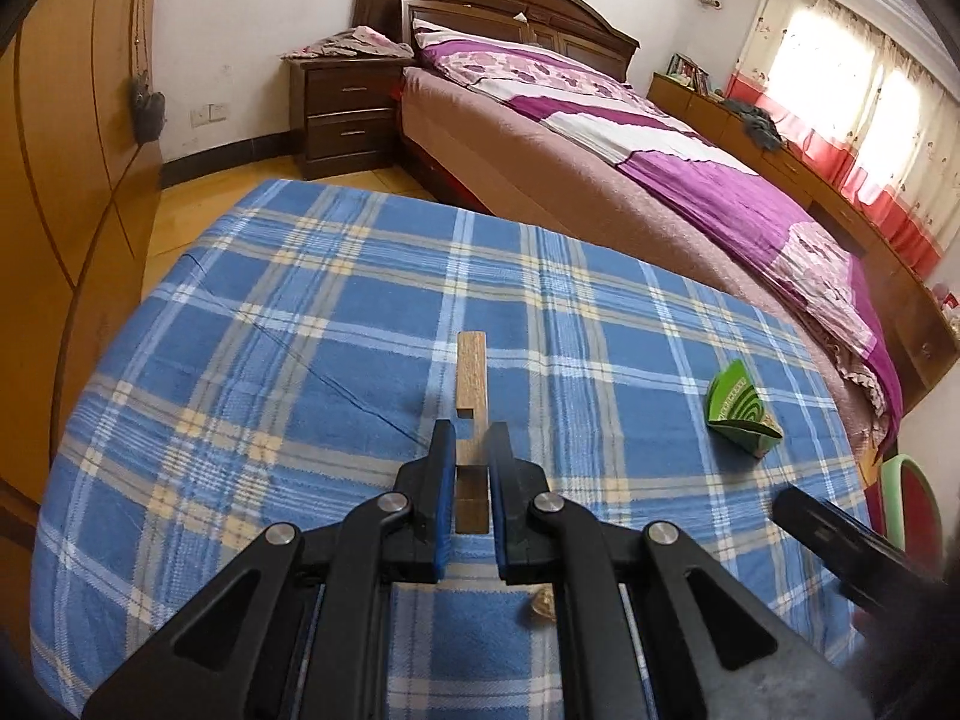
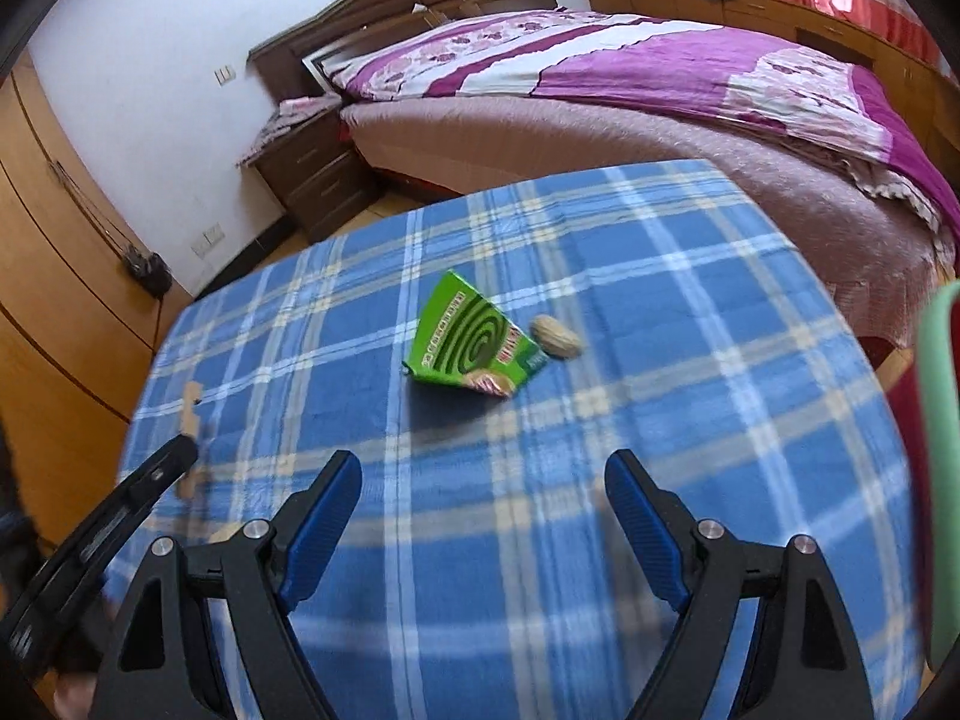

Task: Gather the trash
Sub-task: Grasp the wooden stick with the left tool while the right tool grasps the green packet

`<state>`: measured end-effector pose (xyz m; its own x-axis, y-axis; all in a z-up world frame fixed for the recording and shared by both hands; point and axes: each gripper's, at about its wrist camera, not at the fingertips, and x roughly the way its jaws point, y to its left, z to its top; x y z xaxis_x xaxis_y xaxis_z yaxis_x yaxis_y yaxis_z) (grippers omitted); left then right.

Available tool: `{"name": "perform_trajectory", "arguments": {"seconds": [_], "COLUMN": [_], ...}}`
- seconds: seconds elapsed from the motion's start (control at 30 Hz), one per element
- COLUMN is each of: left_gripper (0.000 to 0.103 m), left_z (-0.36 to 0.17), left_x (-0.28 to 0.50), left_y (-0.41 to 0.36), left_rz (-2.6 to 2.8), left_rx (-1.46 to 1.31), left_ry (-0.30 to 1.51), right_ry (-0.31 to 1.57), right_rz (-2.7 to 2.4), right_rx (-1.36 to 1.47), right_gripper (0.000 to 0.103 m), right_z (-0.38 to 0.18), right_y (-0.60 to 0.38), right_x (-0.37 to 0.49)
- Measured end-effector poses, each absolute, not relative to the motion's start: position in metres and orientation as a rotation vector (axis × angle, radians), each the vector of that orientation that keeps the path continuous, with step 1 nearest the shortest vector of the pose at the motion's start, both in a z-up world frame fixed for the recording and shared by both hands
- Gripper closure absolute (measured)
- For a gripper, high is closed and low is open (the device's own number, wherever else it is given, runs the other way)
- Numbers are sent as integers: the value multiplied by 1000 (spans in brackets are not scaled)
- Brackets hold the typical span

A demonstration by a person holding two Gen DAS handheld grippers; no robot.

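Note:
A notched wooden strip [image 1: 471, 378] lies on the blue plaid tablecloth [image 1: 270, 312]. My left gripper [image 1: 470, 438] is shut on the strip's near end, which sits between the blue pads. A torn green mosquito-coil box [image 2: 474, 345] lies mid-table, with a tan nut shell [image 2: 557, 336] touching its right side. My right gripper [image 2: 480, 474] is open and empty, just short of the box. The box also shows in the left wrist view [image 1: 741, 408]. The strip [image 2: 191, 414] and the left gripper's body [image 2: 108, 522] show at the left in the right wrist view. A small tan scrap [image 1: 543, 605] lies under the left gripper.
A bed with a purple quilt [image 1: 630, 138] stands beyond the table. A dark nightstand [image 1: 342, 114] is at its left. A wooden wardrobe [image 1: 66, 210] lines the left wall. A green and red plastic chair [image 1: 912, 504] stands off the table's right edge. The right gripper's body [image 1: 840, 546] shows at the right.

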<state>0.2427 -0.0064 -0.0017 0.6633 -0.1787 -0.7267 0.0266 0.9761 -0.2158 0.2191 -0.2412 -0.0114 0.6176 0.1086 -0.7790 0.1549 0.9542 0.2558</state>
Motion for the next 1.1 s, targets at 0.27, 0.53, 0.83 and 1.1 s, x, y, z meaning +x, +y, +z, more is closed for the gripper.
{"name": "perform_trajectory", "arguments": {"seconds": [0.27, 0.53, 0.83, 1.1], "left_gripper": [93, 93, 93, 93], "left_z": [0, 0, 0, 0], "left_x": [238, 238, 237, 235], "left_y": [-8, -3, -4, -5], "left_rz": [-145, -144, -151, -155], "left_rx": [-209, -239, -244, -244], "left_ry": [835, 842, 843, 844], "right_ry": [890, 886, 892, 904], "right_rz": [-86, -129, -165, -115], "right_rx": [245, 179, 95, 180], "right_gripper": [12, 11, 32, 33], "right_z": [-19, -22, -22, -16], "right_y": [-230, -223, -213, -218], "right_x": [260, 277, 278, 258]}}
